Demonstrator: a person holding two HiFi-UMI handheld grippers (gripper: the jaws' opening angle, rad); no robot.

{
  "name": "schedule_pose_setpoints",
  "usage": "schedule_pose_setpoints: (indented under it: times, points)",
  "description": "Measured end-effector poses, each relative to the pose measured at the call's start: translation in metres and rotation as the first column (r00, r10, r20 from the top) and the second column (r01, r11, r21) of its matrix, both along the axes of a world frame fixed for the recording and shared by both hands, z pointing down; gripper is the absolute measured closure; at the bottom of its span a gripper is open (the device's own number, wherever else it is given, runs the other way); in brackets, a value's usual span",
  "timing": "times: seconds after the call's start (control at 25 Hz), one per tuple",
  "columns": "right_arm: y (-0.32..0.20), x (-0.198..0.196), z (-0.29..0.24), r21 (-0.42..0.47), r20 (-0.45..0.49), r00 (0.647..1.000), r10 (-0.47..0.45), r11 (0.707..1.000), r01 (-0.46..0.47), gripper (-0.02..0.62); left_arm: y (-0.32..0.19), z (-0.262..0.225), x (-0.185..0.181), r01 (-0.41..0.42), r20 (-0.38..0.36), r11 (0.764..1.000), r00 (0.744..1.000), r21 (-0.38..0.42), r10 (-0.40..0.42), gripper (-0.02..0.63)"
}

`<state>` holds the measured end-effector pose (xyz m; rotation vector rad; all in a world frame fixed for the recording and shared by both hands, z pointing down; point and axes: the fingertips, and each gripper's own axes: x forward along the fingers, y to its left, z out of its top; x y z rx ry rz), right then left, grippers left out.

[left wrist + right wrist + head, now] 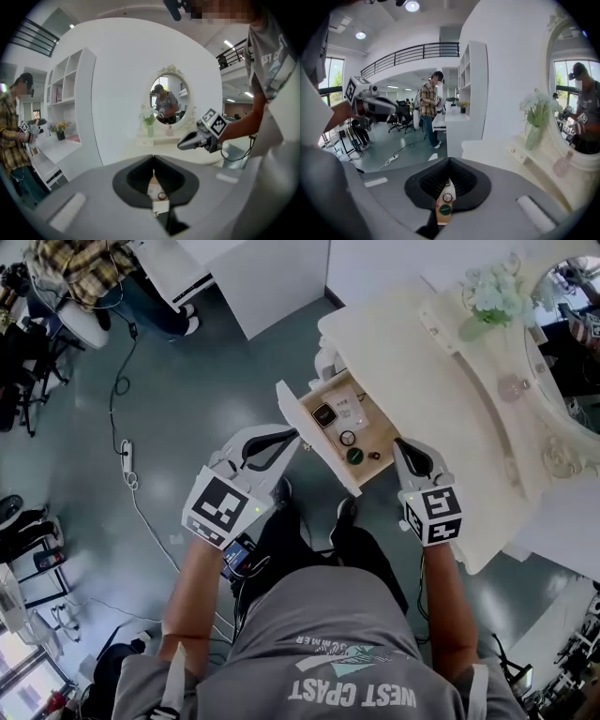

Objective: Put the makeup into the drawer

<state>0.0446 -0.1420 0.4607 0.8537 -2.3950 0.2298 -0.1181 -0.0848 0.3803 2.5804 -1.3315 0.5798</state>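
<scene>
A cream-painted dressing table (441,399) is seen from above, with its pale wooden drawer (325,448) pulled out toward the person. The makeup is found inside the drawer: a dark square compact (323,415), a thin dark ring-shaped piece (348,438), a round green-lidded pot (354,455) and a small reddish item (374,456). All are lying apart from one another on the drawer floor.

The left gripper (293,435) is held just beside the drawer's white front panel, on its left. Its jaws are pressed together with nothing between them. The right gripper (401,443) is held at the drawer's right side, by the edge of the tabletop. Its jaws are likewise pressed together and empty. Both grippers are kept apart from the makeup.

In each gripper view, the drawer contents are glimpsed only through the narrow slit under the closed jaw tips. A pale green vase of white flowers (487,301) and an oval framed mirror (169,99) are noted at the back of the table.
</scene>
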Motion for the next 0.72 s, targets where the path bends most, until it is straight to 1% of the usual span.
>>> schedule_pose_setpoints:
  times: [0.2, 0.36, 0.52, 0.72]
  points:
    - [0.004, -0.011, -0.091, 0.120, 0.101, 0.993, -0.053, 0.992, 0.041, 0.595, 0.010, -0.038, 0.000, -0.008, 0.027, 0.997, 1.000, 0.071, 0.006, 0.603]
    - [0.019, -0.017, -0.147, 0.203, 0.123, 0.987, -0.107, 0.976, 0.081, 0.597, 0.018, -0.063, -0.002, -0.014, 0.040, 0.993, 0.999, 0.114, 0.010, 0.603]
    - [0.030, -0.017, -0.189, 0.265, 0.136, 0.983, -0.122, 0.961, 0.083, 0.597, 0.023, -0.080, -0.004, -0.015, 0.051, 0.988, 0.999, 0.152, 0.008, 0.603]
    - [0.042, -0.017, -0.220, 0.304, 0.159, 0.977, -0.142, 0.948, 0.088, 0.597, 0.027, -0.098, -0.008, -0.011, 0.054, 0.981, 0.999, 0.195, 0.001, 0.603]
